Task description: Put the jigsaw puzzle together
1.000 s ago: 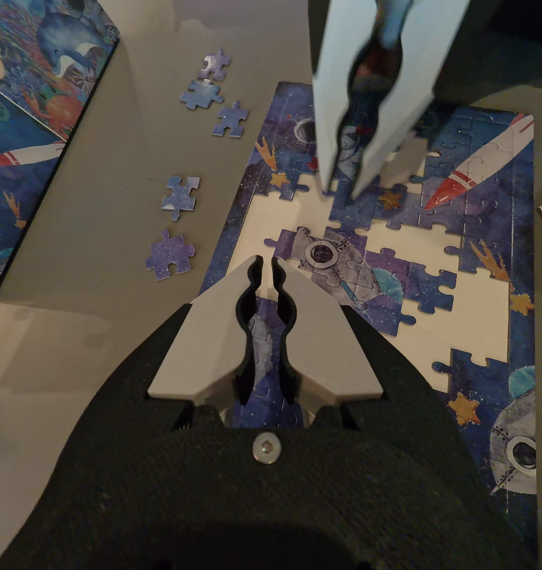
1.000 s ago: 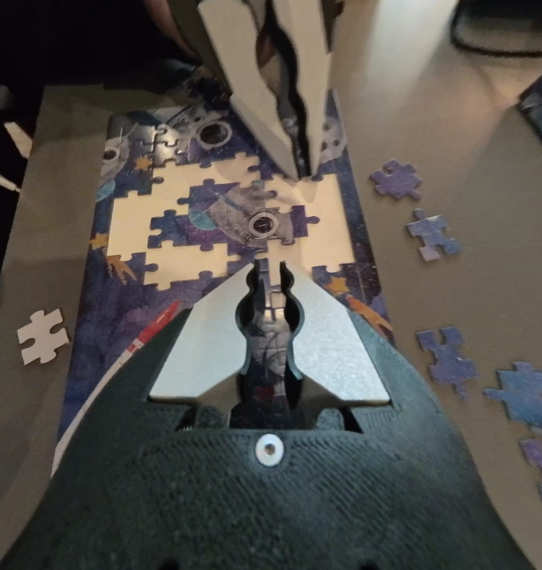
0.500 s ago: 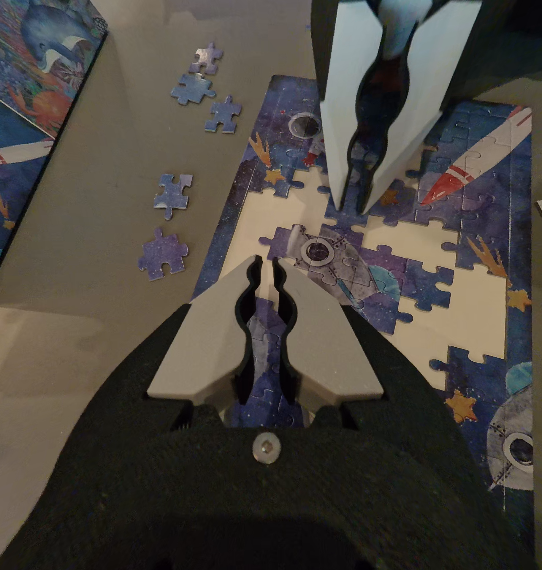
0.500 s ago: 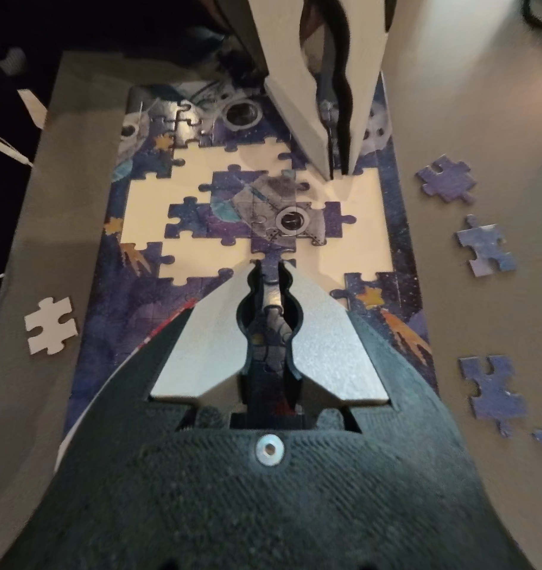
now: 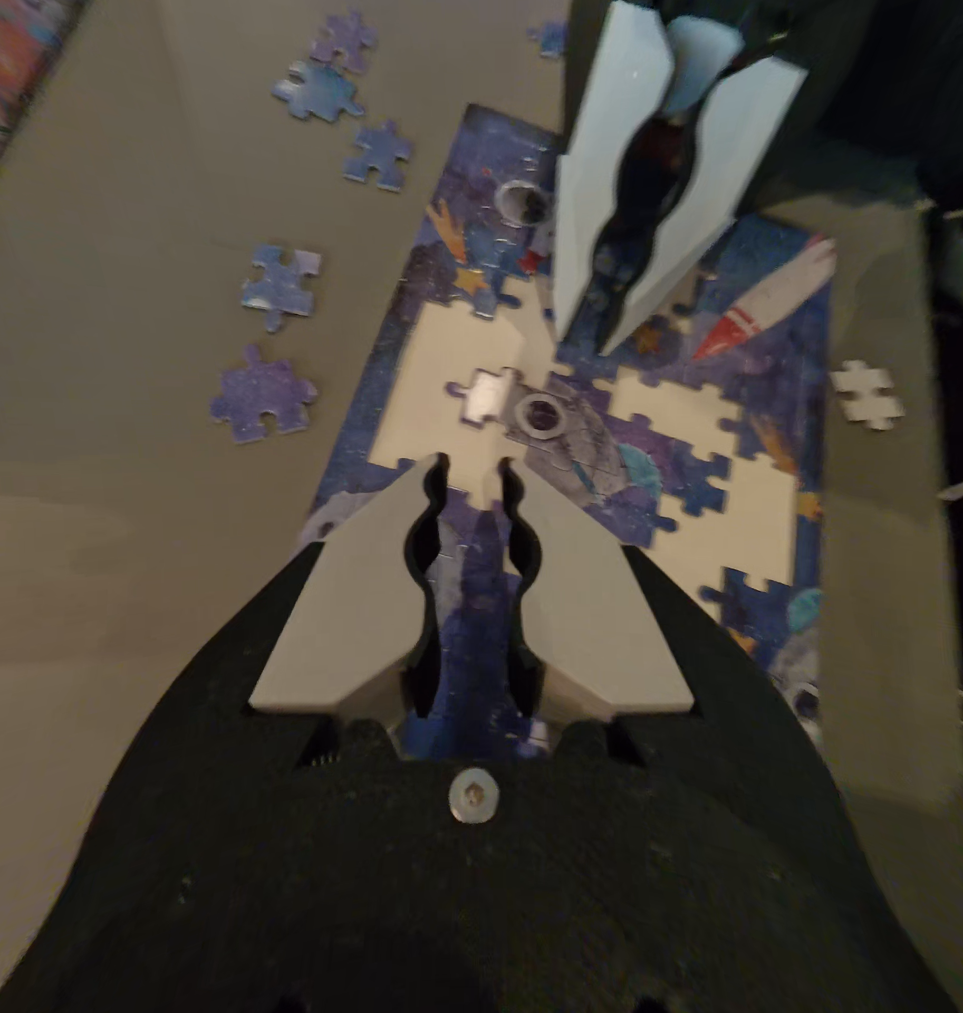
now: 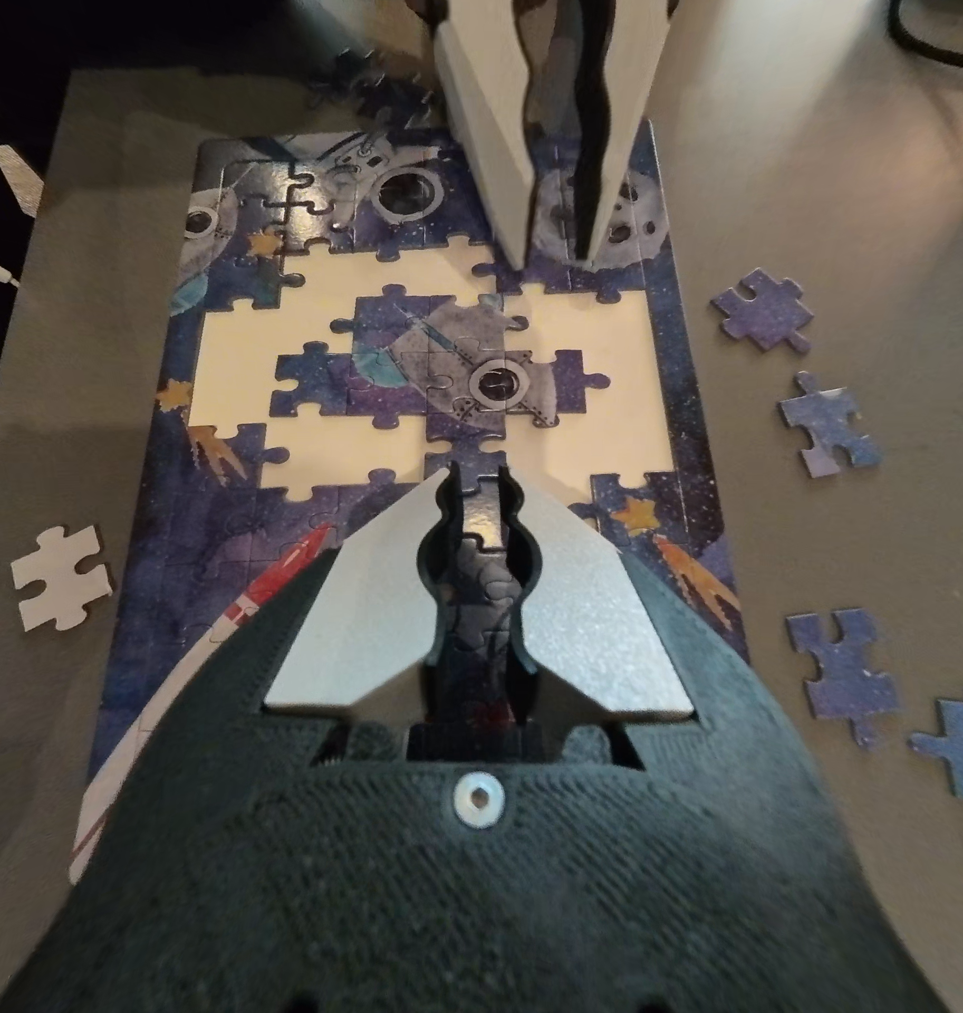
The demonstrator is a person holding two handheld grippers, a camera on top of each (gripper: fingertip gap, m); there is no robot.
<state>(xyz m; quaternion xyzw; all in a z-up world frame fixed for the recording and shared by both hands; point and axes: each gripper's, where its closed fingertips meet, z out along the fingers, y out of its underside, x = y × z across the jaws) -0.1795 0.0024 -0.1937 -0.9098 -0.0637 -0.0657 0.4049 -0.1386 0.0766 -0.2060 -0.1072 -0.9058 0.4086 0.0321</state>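
The space-themed jigsaw puzzle [image 5: 446,340] lies in its frame on the grey table, with cream bare gaps around an assembled middle cluster [image 6: 446,373] showing a porthole. My left gripper [image 5: 473,463] hovers over the puzzle's near edge, jaws a little apart and empty; in the right wrist view [image 6: 550,257] its tips stand over the moon pieces. My right gripper [image 6: 476,474] is narrowly open and empty over the opposite edge, and also shows in the left wrist view [image 5: 586,340]. Several loose blue pieces [image 5: 263,394] [image 6: 830,425] lie beside the frame.
A face-down white piece [image 6: 60,575] lies on the table on the other side of the frame; it also shows in the left wrist view [image 5: 865,394]. A colourful picture box [image 5: 8,66] sits far left. A dark cable [image 6: 934,33] runs at the back. The table edge [image 6: 57,164] borders darkness.
The left gripper's jaws have opened a little wider and it has drawn back toward the puzzle's edge. The right gripper has also pulled back, showing more of the board. No piece was taken.
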